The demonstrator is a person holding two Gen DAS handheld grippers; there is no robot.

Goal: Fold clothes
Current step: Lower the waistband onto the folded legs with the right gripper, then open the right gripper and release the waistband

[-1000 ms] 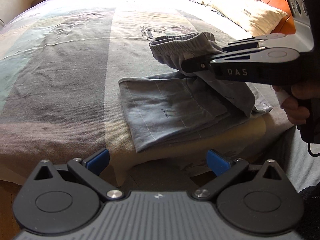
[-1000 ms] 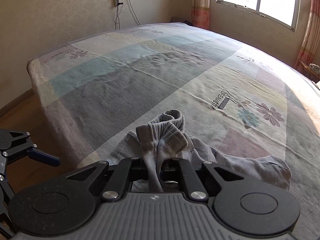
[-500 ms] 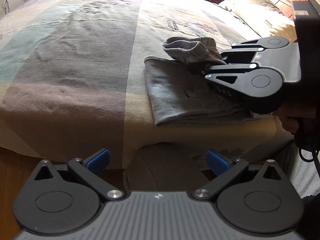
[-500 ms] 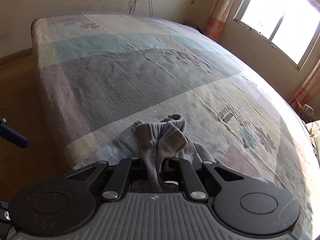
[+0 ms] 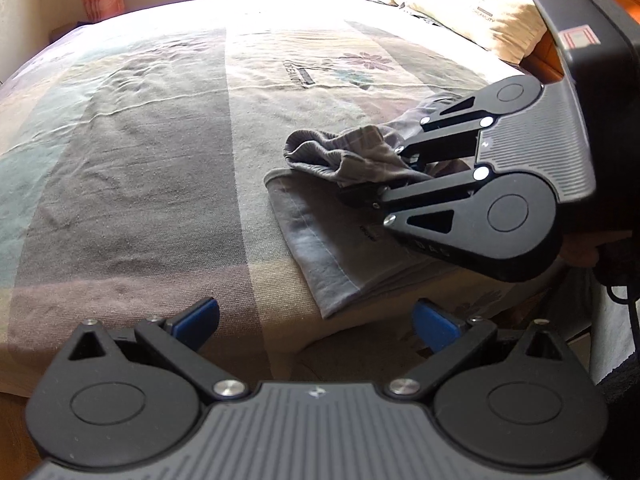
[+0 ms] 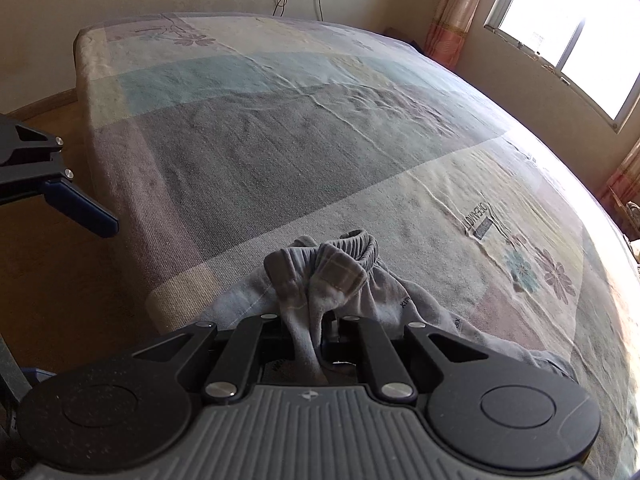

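Observation:
A pair of grey trousers (image 5: 340, 248) lies folded near the bed's front edge. Its elastic waistband end (image 5: 340, 156) is bunched up and raised a little over the flat part. My right gripper (image 5: 384, 184) is shut on that bunch; in the right wrist view the cloth (image 6: 320, 280) rises between the closed fingers of the right gripper (image 6: 310, 340). My left gripper (image 5: 316, 322) hangs open in front of the bed edge, its blue pads (image 5: 196, 318) wide apart with nothing between them. One left fingertip (image 6: 80, 208) shows at the left of the right wrist view.
The bed (image 5: 140, 160) wears a patchwork cover in grey, teal and cream. Pillows (image 5: 472, 12) lie by a wooden headboard at the far right. Wooden floor (image 6: 52, 272) lies off the bed's end, and a bright window (image 6: 580, 20) stands past the bed's far side.
The right gripper has carried the bunched waistband down and toward the folded trousers' left edge, rolling as it went. The left gripper has stayed open and holds nothing.

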